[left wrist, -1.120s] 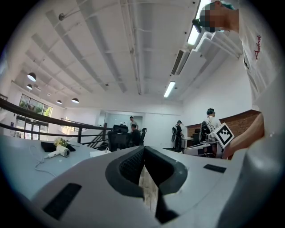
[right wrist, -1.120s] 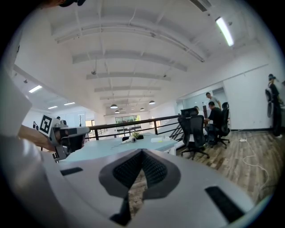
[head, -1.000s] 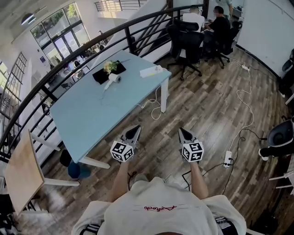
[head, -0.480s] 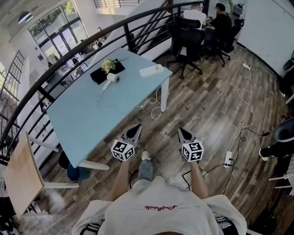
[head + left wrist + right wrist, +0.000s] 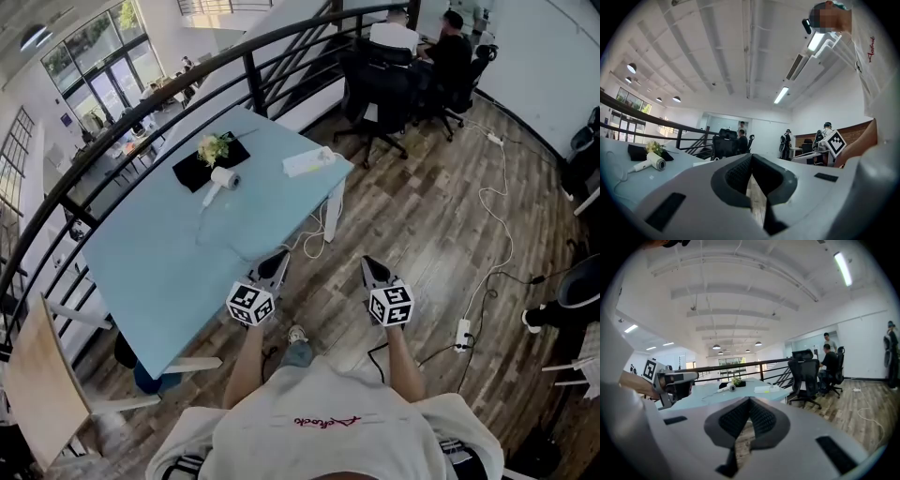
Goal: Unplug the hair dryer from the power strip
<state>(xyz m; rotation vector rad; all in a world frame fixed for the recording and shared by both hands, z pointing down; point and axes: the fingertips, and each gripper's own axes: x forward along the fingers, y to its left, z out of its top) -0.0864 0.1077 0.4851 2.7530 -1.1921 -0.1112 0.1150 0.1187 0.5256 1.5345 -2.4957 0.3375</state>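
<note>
The left gripper (image 5: 751,163) has its dark ribbed pads pressed together with nothing between them, and it points level across the room. On the pale blue table (image 5: 628,185) at left lies a white hair dryer (image 5: 650,162), near a bunch of flowers (image 5: 654,147). Black office chairs (image 5: 724,145) stand beyond, and a marker cube (image 5: 834,142) shows at right.

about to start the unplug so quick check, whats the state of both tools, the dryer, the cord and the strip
left tool: shut, empty, in the air
right tool: shut, empty, in the air
hair dryer: lying on its side on the table, untouched
white cord: hanging slack off the table by its leg
power strip: flat near the table corner; too small to tell if a plug is in
</note>
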